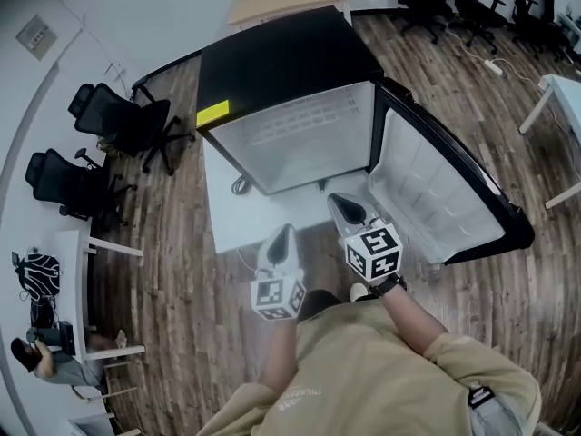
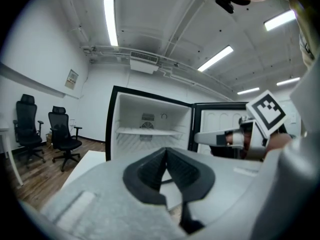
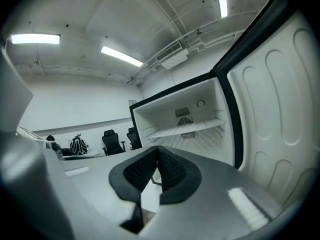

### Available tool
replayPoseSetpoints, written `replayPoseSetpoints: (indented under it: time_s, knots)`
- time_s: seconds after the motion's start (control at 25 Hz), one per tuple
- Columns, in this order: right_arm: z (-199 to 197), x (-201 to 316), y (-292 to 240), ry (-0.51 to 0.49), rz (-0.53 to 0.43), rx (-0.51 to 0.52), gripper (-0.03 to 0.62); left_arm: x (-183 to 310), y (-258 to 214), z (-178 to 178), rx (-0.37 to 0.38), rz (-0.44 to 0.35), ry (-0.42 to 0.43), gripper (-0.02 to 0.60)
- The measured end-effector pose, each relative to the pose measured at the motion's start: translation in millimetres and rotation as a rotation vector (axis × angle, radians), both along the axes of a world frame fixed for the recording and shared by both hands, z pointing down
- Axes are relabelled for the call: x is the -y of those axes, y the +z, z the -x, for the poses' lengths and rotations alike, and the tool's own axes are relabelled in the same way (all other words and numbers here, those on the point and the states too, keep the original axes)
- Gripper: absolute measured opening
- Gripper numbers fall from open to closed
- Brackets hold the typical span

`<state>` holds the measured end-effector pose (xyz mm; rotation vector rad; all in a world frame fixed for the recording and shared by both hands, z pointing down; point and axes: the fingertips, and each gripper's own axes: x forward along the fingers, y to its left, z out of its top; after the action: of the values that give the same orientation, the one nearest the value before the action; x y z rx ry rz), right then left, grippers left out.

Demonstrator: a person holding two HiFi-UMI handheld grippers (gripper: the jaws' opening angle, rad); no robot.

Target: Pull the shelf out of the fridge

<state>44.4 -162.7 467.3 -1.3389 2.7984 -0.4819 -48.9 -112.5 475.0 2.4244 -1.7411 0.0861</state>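
Note:
A black fridge (image 1: 272, 62) stands open, its door (image 1: 436, 189) swung out to the right. Inside the white compartment a white shelf (image 2: 147, 132) spans the width below a round fan grille; it also shows as the shelf (image 3: 187, 128) in the right gripper view and the shelf (image 1: 304, 125) from above. My left gripper (image 1: 285, 232) and right gripper (image 1: 339, 200) hover side by side in front of the opening, short of the fridge. Both are shut with nothing between the jaws, seen at the left gripper (image 2: 166, 151) and the right gripper (image 3: 157, 149).
A low white table (image 1: 231, 216) sits right in front of the fridge, below the grippers. Black office chairs (image 1: 123, 121) stand to the left and a desk (image 1: 563, 98) to the right. The floor is wood. A seated person (image 1: 36, 357) is at the far left.

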Motion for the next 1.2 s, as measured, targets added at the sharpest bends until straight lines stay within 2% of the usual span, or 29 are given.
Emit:
replayPoseSetpoints:
  time_s: [0.28, 0.56, 0.76, 0.96, 1.12, 1.2]
  knots:
    - [24.1, 51.9, 5.6, -0.017, 0.011, 0.063, 0.006, 50.4, 10.2, 22.2, 0.007, 0.001, -0.004, 0.002]
    - [52.2, 91.9, 12.6, -0.057, 0.074, 0.088, 0.011, 102.5, 5.7, 30.8, 0.011, 0.005, 0.041, 0.002]
    - [62.9, 118.9, 20.6, -0.061, 0.15, 0.175, 0.026, 128.5, 3.6, 35.2, 0.002, 0.01, 0.072, 0.002]
    - [75.7, 141.9, 34.3, -0.084, 0.288, 0.317, 0.098, 143.9, 9.1, 43.2, 0.008, 0.024, 0.092, 0.002]
    - [77.7, 162.4, 35.5, -0.054, 0.333, 0.452, 0.176, 149.5, 14.1, 51.6, 0.008, 0.041, 0.091, 0.002]
    - [78.2, 174.3, 31.5, -0.04, 0.317, 0.532, 0.248, 151.6, 15.7, 57.0, 0.006, 0.048, 0.087, 0.002]
